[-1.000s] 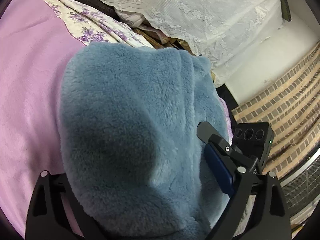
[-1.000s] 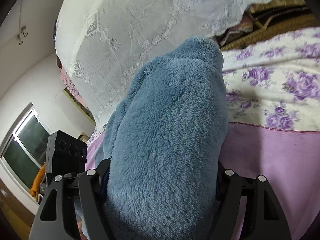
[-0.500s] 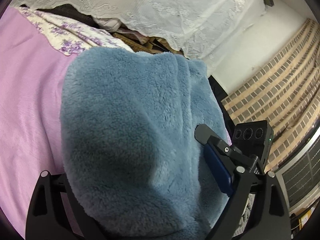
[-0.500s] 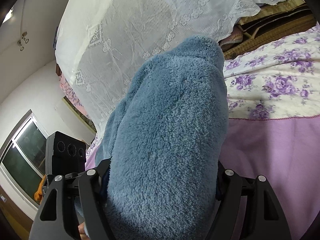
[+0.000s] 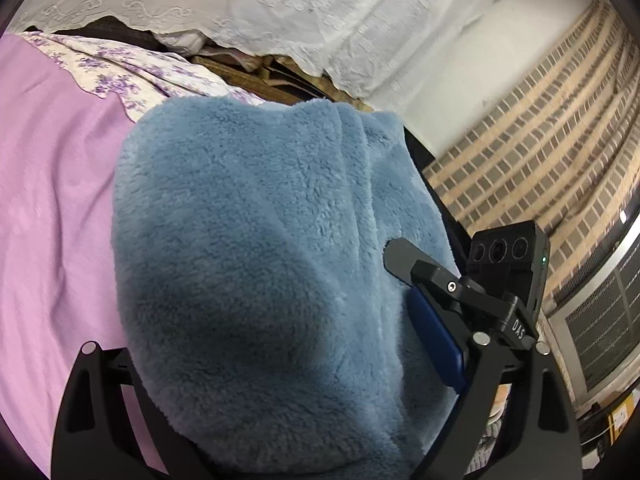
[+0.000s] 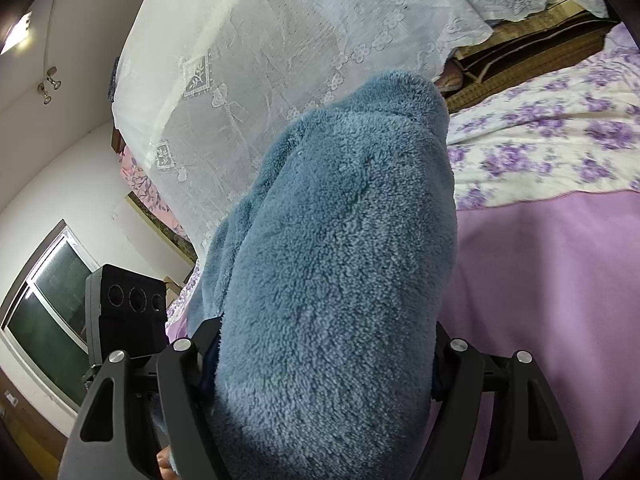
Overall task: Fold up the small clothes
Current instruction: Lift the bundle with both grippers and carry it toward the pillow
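Bedroom, purple bedsheet [image 5: 48,208] under a white lace canopy [image 6: 248,80].
Left gripper [image 5: 280,360] and right gripper [image 6: 320,360] each clamp wide on the blue fleece garment [image 5: 256,248], bunched above the sheet near the floral quilt's [image 6: 560,152] edge.

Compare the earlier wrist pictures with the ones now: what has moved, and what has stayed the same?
Both cameras' backgrounds have shifted: the floral sheet and lace cover take up more of the frame, so both hands have carried the blue fleece garment along over the pink blanket. Unchanged: the left gripper and right gripper stay clamped on the fleece; nothing was released.
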The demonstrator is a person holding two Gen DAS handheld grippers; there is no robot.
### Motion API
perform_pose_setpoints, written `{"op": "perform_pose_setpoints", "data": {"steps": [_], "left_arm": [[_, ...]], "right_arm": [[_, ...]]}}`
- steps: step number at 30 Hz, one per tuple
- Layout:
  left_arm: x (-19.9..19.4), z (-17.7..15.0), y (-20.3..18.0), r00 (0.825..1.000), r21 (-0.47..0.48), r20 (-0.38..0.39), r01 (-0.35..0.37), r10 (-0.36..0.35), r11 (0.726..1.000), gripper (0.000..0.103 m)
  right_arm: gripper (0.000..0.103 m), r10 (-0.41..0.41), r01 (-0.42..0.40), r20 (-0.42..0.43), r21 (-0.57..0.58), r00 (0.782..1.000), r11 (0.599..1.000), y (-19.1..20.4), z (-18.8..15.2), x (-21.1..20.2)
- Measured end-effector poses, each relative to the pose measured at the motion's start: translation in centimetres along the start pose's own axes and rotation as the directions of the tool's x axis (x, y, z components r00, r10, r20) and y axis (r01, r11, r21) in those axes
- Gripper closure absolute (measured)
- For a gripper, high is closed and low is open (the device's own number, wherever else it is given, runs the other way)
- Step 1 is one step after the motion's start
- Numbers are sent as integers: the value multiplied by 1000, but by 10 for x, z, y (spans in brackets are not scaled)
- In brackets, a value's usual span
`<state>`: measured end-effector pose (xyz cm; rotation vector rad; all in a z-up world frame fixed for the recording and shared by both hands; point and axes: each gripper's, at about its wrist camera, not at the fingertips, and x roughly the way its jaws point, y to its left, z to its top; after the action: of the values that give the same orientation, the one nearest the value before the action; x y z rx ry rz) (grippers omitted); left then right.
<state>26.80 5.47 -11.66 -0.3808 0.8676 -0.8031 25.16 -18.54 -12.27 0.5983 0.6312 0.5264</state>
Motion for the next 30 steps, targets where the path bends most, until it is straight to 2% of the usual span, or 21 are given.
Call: {"op": "perform_pose_setpoints", "data": {"steps": [7, 14, 22, 30], "left_arm": [[19, -14, -53, 998, 54, -59, 31, -28, 998, 14], [60, -23, -122, 988, 119, -133, 95, -79, 988, 14], [127, -37, -202, 958, 147, -235, 201, -163, 969, 14], [181, -51, -262, 930, 179, -310, 262, -199, 948, 14]], "right_arm": [[28, -42, 41, 49, 27, 998, 999, -14, -12, -68], [28, -108, 102, 119, 53, 987, 993, -37, -13, -140], [28, -229, 212, 190, 107, 955, 971, -78, -15, -230], [28, -304, 273, 233, 154, 924, 950, -117, -20, -295]]}}
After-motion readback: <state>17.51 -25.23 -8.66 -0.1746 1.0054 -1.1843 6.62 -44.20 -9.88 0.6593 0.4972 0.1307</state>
